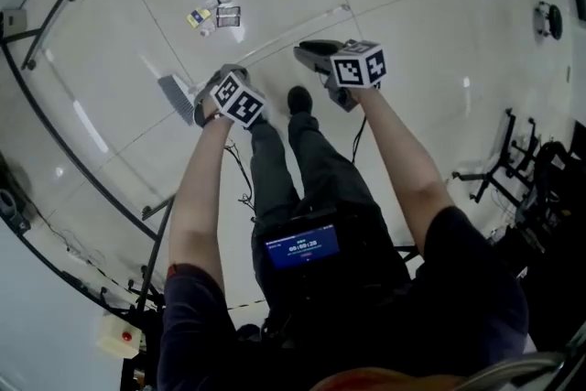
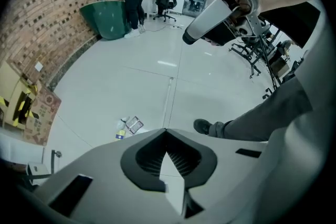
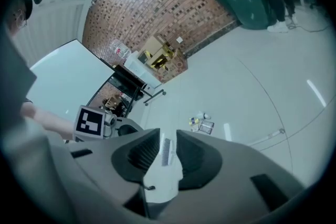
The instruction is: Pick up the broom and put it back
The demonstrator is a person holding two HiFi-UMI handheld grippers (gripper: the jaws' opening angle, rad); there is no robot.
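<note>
The broom (image 1: 302, 31) lies flat on the glossy floor (image 1: 412, 124) ahead of the person's feet, its pale handle running back to a grey brush head (image 1: 175, 98) close under the left gripper (image 1: 218, 85). Both tools hang well above it and touch nothing. The left gripper is clenched tip to tip with nothing in it. The right gripper (image 3: 168, 139) stands released, and the brush head shows far below through its gap, not between the pads.

It looks like a light thing – a long, thin, stiff pole with most of the weight at the bristle end. The handle seems smooth and round, so it may well roll or skid on the shiny tiles and twist in a loose pinch. The best hold is probably square across the pole, somewhat toward the head for balance – the second claw farther up to steady the length. The bristles would flex and give no firm hold
</note>
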